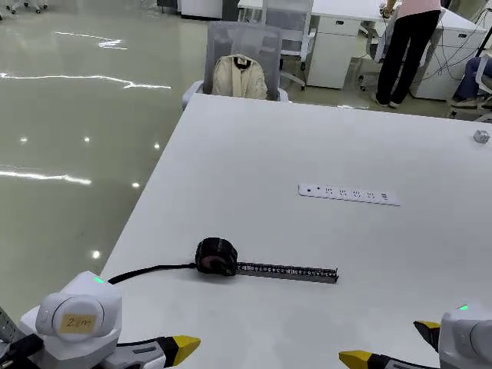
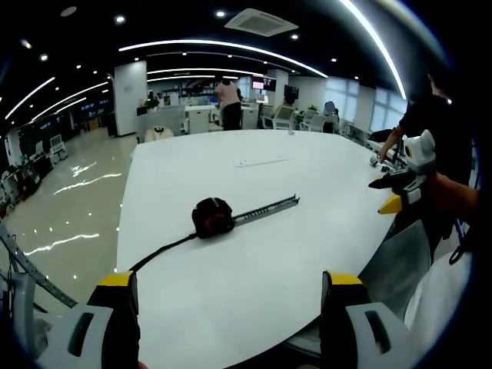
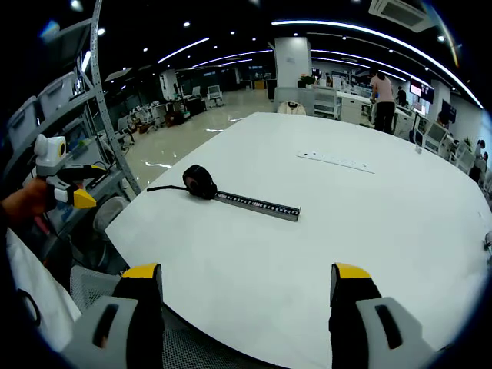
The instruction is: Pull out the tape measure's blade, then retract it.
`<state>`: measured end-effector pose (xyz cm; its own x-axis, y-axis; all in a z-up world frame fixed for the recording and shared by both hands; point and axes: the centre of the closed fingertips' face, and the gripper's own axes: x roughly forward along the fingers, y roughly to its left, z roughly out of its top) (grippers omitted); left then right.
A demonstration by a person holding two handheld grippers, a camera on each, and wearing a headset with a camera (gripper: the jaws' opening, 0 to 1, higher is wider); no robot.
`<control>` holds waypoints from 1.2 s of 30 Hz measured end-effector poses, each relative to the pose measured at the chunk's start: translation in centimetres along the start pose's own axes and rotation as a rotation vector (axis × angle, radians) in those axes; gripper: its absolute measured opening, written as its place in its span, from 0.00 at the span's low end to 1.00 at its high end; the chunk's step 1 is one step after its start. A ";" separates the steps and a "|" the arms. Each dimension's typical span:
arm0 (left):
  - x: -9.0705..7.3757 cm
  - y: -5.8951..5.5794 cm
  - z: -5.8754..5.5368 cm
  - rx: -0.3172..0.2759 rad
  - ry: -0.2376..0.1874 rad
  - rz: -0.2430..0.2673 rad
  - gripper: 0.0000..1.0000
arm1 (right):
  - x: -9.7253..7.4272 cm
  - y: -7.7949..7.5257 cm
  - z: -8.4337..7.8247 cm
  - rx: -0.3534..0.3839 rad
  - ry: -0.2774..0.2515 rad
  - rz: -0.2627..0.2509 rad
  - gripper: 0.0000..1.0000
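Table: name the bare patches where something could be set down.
Bare: between the blade and the power strip; beyond that strip to the far edge; the near edge below the blade. Crowded around the tape measure and its strap.

Between the left tongs (image 2: pixel 228 307) and right tongs (image 3: pixel 246 296), bare table (image 1: pixel 254 154) lies open. Ahead lie the tape measure (image 1: pixel 216 256), its blade (image 1: pixel 288 271) out, and farther off a flat power strip (image 1: pixel 348 194).

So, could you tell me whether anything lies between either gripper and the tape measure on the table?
Nothing visible does. Only bare white table lies between the open left gripper, the open right gripper and the tape measure. The power strip sits beyond it, out of the way.
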<state>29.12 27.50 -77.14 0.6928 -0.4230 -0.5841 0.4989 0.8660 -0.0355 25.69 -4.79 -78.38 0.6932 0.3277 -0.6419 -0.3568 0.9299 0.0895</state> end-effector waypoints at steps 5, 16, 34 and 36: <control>-0.2 0.2 -0.1 -0.016 -0.003 0.007 0.96 | 0.0 0.0 -0.1 -0.003 0.002 -0.005 0.93; -0.3 0.2 -0.5 -0.025 0.007 0.012 0.96 | 0.1 -0.2 0.1 -0.004 0.001 -0.004 0.92; 0.1 0.2 -0.2 -0.028 0.013 0.015 0.96 | -0.4 -0.6 -0.2 -0.004 0.005 -0.011 0.92; 0.1 0.2 -0.2 -0.030 0.011 0.013 0.96 | -0.4 -0.6 -0.1 0.000 0.002 -0.010 0.92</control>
<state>29.19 27.64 -77.33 0.6931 -0.4090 -0.5936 0.4742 0.8789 -0.0518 25.55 -5.49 -78.22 0.6957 0.3178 -0.6441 -0.3499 0.9331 0.0825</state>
